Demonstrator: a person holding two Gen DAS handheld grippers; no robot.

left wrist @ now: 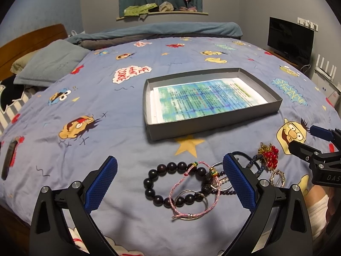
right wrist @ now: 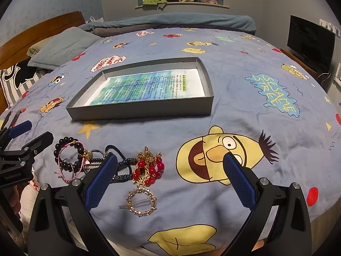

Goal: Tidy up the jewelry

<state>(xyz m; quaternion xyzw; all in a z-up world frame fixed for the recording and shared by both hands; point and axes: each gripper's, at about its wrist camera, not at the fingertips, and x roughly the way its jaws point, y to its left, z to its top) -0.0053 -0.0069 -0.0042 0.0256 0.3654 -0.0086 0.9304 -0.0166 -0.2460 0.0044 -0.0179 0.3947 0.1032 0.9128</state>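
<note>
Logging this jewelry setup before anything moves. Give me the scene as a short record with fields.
surface: bed cover with cartoon print
container: grey box, paper sheet inside, no jewelry in it
dark bead bracelet: tangled with pink cord bracelet
red bead piece: beside the heap
round gold hair clip: lies apart
left tongs: open, empty
right tongs: open, empty

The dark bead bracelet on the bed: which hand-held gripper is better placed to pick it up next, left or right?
Probably the left. The dark bead bracelet lies between the open fingers of the left hand-held gripper. The right hand-held gripper, also open, faces the red bead piece and the gold hair clip instead.
</note>
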